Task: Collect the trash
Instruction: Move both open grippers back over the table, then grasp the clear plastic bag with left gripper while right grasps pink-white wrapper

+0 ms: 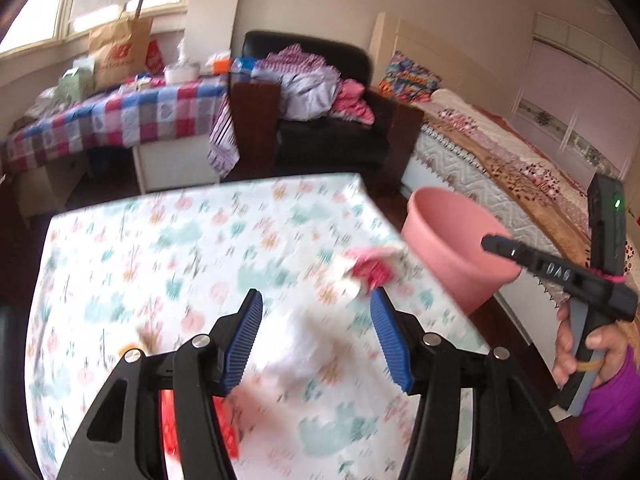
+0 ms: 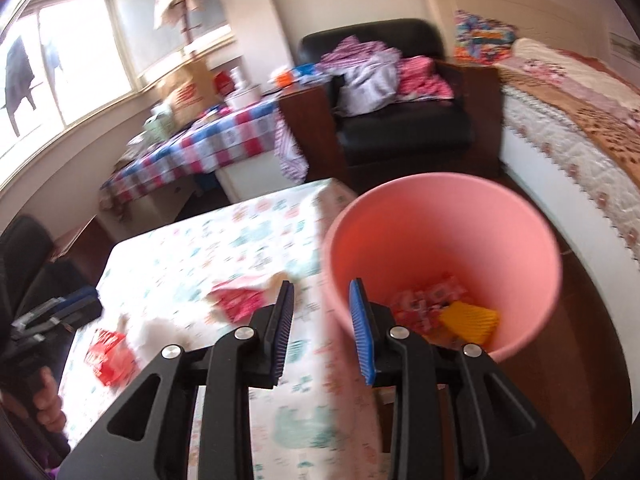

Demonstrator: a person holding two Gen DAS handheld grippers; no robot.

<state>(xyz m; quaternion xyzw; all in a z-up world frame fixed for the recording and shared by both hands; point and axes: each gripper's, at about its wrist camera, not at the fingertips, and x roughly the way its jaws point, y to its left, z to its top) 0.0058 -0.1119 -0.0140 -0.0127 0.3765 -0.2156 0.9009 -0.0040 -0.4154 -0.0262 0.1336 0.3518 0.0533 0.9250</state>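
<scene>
**Both grippers empty, bin already has some trash in it**

So the left gripper [image 1: 316, 308] has its jaws spread wide with nothing between them, hanging tilted down over the floral tablecloth [image 1: 168, 248]. Just past its right pad sits a crumpled red-and-white wrapper [image 1: 366, 270], blurry, near the table's right edge. The right gripper [image 2: 322, 300] is narrower but also holding nothing; through the gap you just see tablecloth and the bin's side.

The pink bin [image 2: 440, 216] stands on the floor right beside the table. Inside it: a few red-and-white wrappers [image 2: 428, 300] and 1 yellow ridged piece [image 2: 472, 318] at the bottom.

Still on the table: a red packet [image 2: 110, 354] near the left edge and some pale crumpled bits, too blurred to identify.

From the left camera, a hand [image 1: 588, 356] in a purple sleeve [image 1: 612, 408] grips the right tool's handle, pointed toward the bin.
</scene>
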